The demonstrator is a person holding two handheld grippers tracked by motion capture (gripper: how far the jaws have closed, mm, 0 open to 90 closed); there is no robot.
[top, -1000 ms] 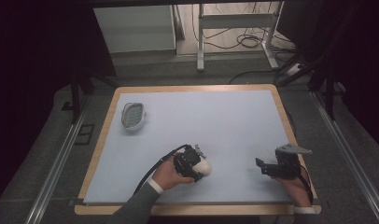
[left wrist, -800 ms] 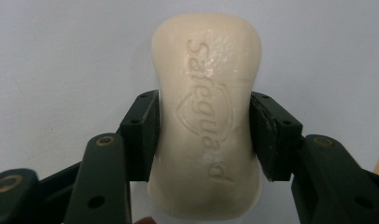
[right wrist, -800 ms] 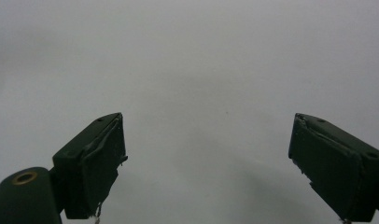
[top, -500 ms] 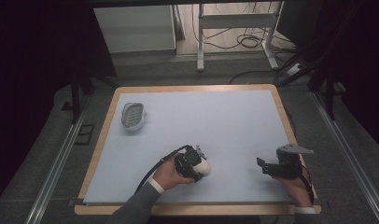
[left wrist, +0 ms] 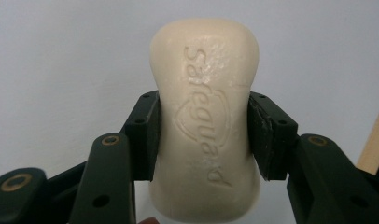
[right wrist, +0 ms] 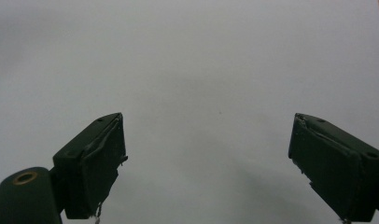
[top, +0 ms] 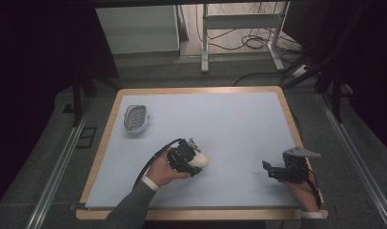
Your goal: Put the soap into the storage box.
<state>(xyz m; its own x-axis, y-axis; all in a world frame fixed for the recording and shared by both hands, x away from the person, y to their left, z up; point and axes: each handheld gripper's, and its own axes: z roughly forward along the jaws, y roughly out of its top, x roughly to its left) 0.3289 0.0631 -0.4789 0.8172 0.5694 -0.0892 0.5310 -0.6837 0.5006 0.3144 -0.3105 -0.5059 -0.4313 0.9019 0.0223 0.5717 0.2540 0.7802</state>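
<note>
While the left claw [top: 195, 163] has its two black jaws pressed against the narrow waist of the cream soap bar [left wrist: 205, 121], the job in hand looks like carrying that bar across to the grey soap dish [top: 136, 118], which sits at the far left of the desk [top: 229, 119]. To do it well, I would keep the squeeze steady and no harder: soap is slick, and the pads [left wrist: 144, 135] hold it only at the middle, with rounded ends sticking out beyond and behind them. A level, unhurried carry should stop the bar twisting or sliding out. It would be wise to lift it clear of the desk top before travelling left, then lower it squarely into the dish, long side along the dish, before letting go.

In the left gripper view the bar stands lengthwise between the jaws, its embossed face turned to the camera and its far end reaching well past the tips. In the high view it sits near the middle of the desk's near half, well apart from the dish.

At the near right, the right claw [top: 272, 171] holds nothing, its jaws spread wide over bare desk.
</note>
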